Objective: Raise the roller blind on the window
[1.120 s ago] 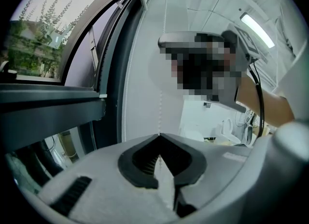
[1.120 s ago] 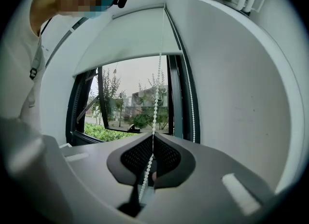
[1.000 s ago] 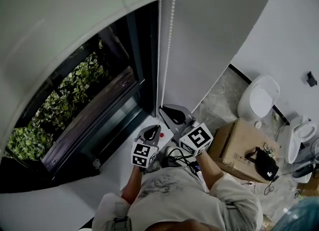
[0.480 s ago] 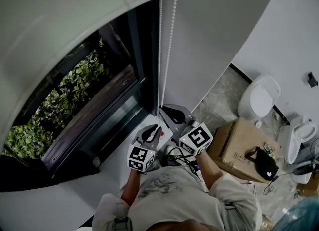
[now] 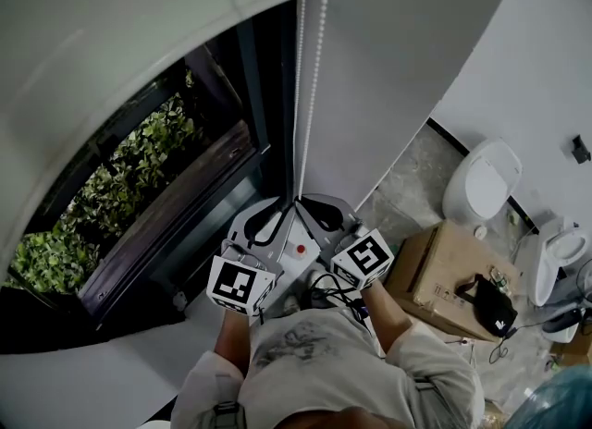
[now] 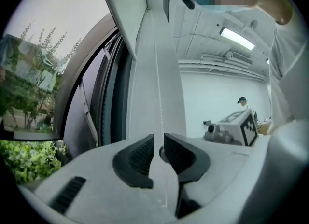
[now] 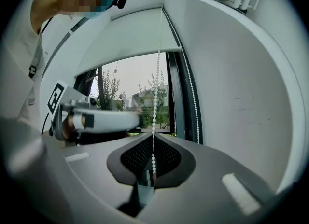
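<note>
The person's pale shirt (image 5: 324,362) is closest in the head view, and both arms reach out in front of it. The right gripper (image 7: 153,145) is closed tight on the bead chain (image 7: 155,97). The little white beads are pinched between its dark pads. The left gripper (image 6: 158,147) is just beside it. Its jaws have just been opening, and now there is a small gap between them. A thin line of chain runs through that gap, but the pads do not press on it. The chain hangs in two strands by the side of the window (image 5: 250,94), next to the white wall (image 5: 398,48). The roller blind (image 7: 130,37) is partly up. It covers the top of the window, and the glass below it is bare. Green plants (image 5: 120,196) show outside. Off to the right, on the floor, stand a cardboard box (image 5: 444,270) and a white toilet (image 5: 481,182)
</note>
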The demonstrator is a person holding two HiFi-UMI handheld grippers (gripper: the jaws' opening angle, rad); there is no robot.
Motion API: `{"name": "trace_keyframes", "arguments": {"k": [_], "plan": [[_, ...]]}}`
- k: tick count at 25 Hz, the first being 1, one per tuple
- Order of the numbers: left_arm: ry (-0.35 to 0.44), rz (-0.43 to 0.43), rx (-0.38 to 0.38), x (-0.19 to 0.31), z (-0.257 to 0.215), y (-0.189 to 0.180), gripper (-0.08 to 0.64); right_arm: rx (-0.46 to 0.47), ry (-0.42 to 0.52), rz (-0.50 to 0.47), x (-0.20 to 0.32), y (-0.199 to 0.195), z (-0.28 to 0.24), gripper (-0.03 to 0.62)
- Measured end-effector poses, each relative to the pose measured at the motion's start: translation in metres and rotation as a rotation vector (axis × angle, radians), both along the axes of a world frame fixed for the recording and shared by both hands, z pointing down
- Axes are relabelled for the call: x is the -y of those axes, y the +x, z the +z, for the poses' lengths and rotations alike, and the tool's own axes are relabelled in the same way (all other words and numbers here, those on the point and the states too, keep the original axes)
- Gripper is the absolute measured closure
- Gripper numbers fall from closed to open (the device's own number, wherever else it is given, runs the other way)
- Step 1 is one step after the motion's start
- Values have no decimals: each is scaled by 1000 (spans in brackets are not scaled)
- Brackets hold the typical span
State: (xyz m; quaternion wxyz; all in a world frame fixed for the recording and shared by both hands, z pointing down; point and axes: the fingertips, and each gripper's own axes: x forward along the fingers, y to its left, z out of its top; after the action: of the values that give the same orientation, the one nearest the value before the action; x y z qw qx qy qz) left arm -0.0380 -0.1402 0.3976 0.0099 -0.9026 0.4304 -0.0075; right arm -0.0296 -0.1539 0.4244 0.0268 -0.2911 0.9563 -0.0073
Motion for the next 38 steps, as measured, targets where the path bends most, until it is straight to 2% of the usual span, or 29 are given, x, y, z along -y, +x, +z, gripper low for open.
{"name": "trace_keyframes", "arguments": {"k": [9,17,20,23,27,30,33,38], "plan": [[202,32,-46,17,-90,18,486,-10,14,-5,-3,-5,-1,578],[245,34,-90,23,-124,25,498,-20,15,-7,-4,-8,0,578],[244,35,-96,24,-128,24,532,-7,19,-9,-4,-10,-3,578],[236,37,-85,22,-125,23,537,9,56,-12,-4,-10,-9,578],[251,20,-93,18,-124,24,540,-20,24,-4,-5,-12,-1,578],[219,14,-84,19,-109,23,540,-37,24,-11,-5,-14,12,578],[170,10,-54,21,-86,20,540,-69,-44,0,-4,-12,35,578],[106,6,-29,21,-55,21,540,-79,-83,4,-3,-13,59,578]]}}
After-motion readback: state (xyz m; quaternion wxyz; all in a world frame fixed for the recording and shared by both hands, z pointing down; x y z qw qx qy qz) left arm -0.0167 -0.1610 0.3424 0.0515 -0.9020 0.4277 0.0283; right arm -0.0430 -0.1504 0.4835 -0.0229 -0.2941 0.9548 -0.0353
